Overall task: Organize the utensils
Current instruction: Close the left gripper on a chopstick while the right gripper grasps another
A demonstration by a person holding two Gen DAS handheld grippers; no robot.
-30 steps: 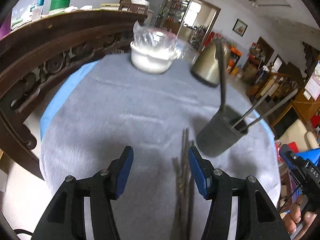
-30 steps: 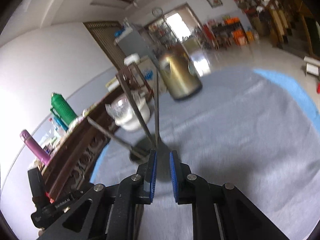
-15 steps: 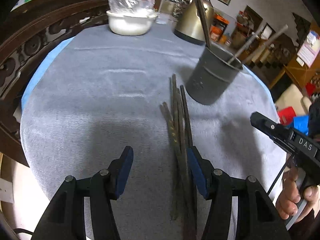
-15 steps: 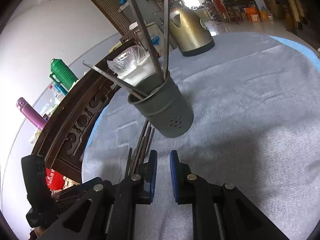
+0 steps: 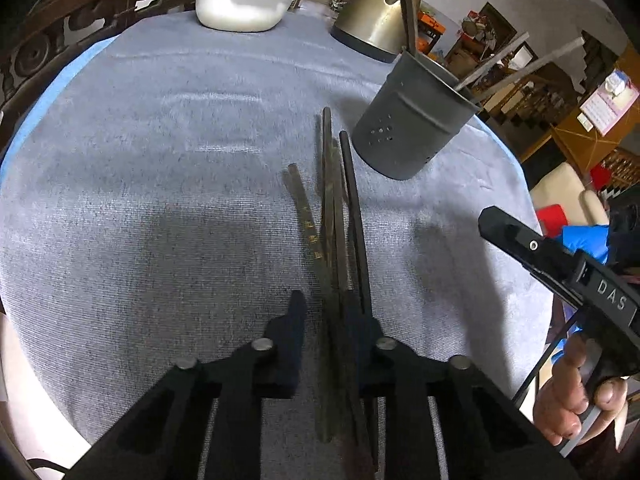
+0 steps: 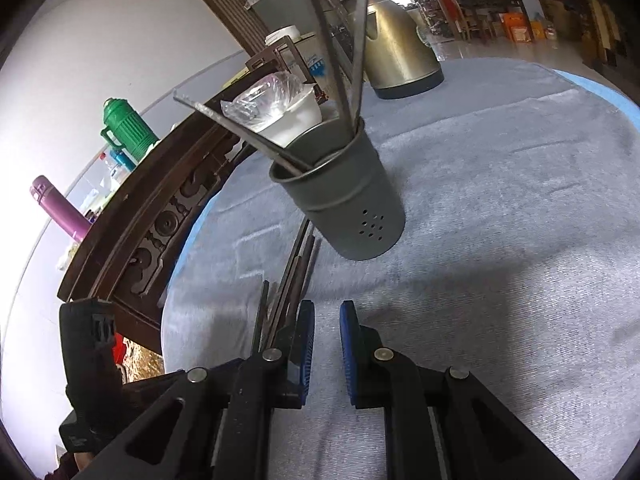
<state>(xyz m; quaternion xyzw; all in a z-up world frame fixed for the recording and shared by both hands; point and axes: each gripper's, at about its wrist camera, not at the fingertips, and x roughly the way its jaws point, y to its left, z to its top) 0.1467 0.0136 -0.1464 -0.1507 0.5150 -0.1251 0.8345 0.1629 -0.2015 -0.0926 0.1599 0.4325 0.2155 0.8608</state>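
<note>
Several dark chopsticks (image 5: 330, 200) lie in a loose bundle on the grey cloth, just in front of a dark grey perforated holder (image 5: 408, 128). Long flat utensils (image 6: 340, 60) stand in the holder (image 6: 348, 208). My left gripper (image 5: 326, 316) is down at the near end of the bundle. Its jaws are closing, with a few sticks caught between the pads. My right gripper (image 6: 327, 312) hovers low over bare cloth just right of the chopsticks (image 6: 296, 272), shut with nothing in it. A hand (image 5: 572, 408) holds that gripper's body at the right edge of the left wrist view.
A white bowl (image 5: 244, 4) with a plastic bag and a brass-coloured kettle (image 5: 372, 12) stand at the table's far side. A carved dark wooden rail (image 6: 160, 216) borders the table. Beyond it are a green flask (image 6: 128, 128) and a purple bottle (image 6: 60, 212).
My left jaws have narrowed from wide apart to tight around the chopsticks. Both grippers have sunk toward the cloth and tipped downward. The right jaws stay as they were.
</note>
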